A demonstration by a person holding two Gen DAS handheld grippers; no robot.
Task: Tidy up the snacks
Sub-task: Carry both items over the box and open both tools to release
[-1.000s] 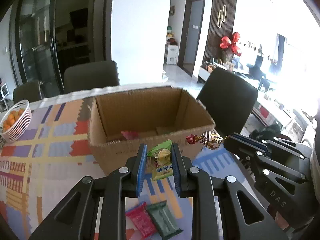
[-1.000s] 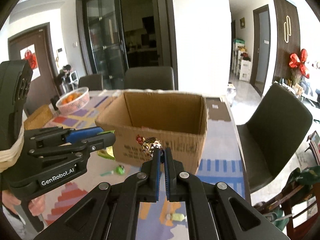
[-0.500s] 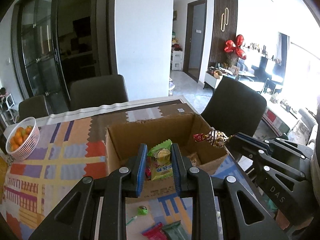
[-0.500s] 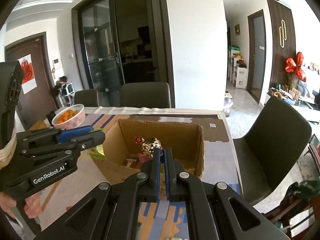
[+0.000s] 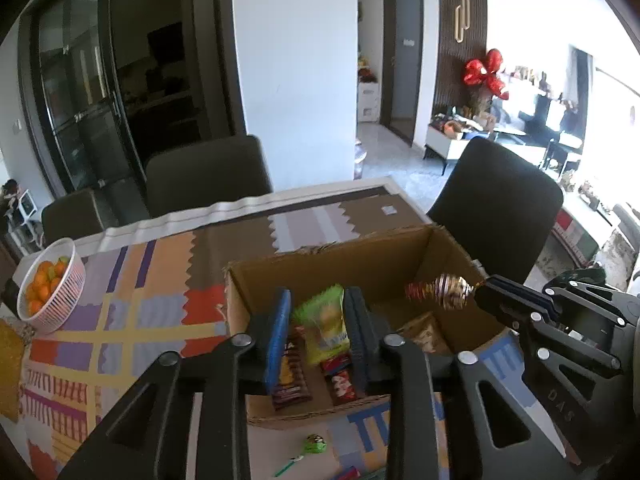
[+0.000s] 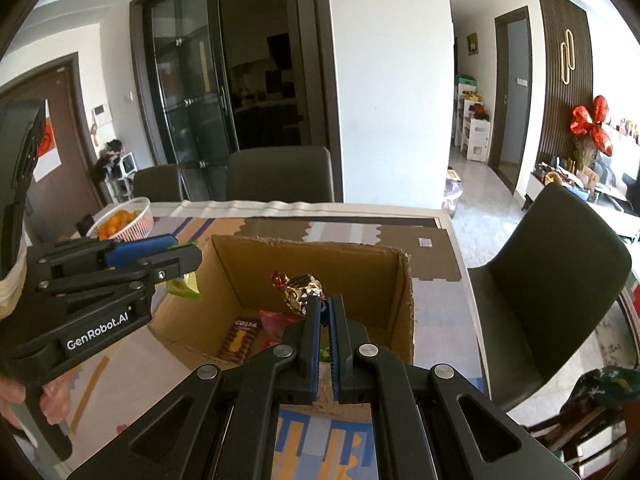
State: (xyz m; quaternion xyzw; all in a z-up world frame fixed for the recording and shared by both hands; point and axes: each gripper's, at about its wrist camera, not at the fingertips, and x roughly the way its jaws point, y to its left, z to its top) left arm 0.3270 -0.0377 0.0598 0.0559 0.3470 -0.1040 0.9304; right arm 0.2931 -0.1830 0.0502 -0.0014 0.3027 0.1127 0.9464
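— Both claws have come forward over the cardboard box [image 5: 404, 256] since a second ago; back then they hung short of its near wall. What do you see on the left?

— Left claw [image 5: 318, 322]: its jaws are opening, and the green snack packet [image 5: 324, 324] sits between the blue pads with a visible gap on its left side, above the box interior.

— And the right one?

— Right claw [image 6: 325, 316] is pinched tight on the twisted tail of a gold-wrapped candy [image 6: 300, 290], which pokes out past the fingertips over the middle of the box. From the left wrist view it shows as the same candy [image 5: 444, 292] above the box's right half.

— What's already inside?

— A brown chocolate bar [image 6: 240, 338] flat on the bottom, a red wrapper [image 5: 340, 376] beside it, and a tan packet [image 5: 426, 334] toward the right wall.

— Anything on the desk [image 5: 132, 308]?

— A green lollipop [image 5: 312, 446] just in front of the box, and a white basket of oranges [image 5: 52, 284] well off to the left.
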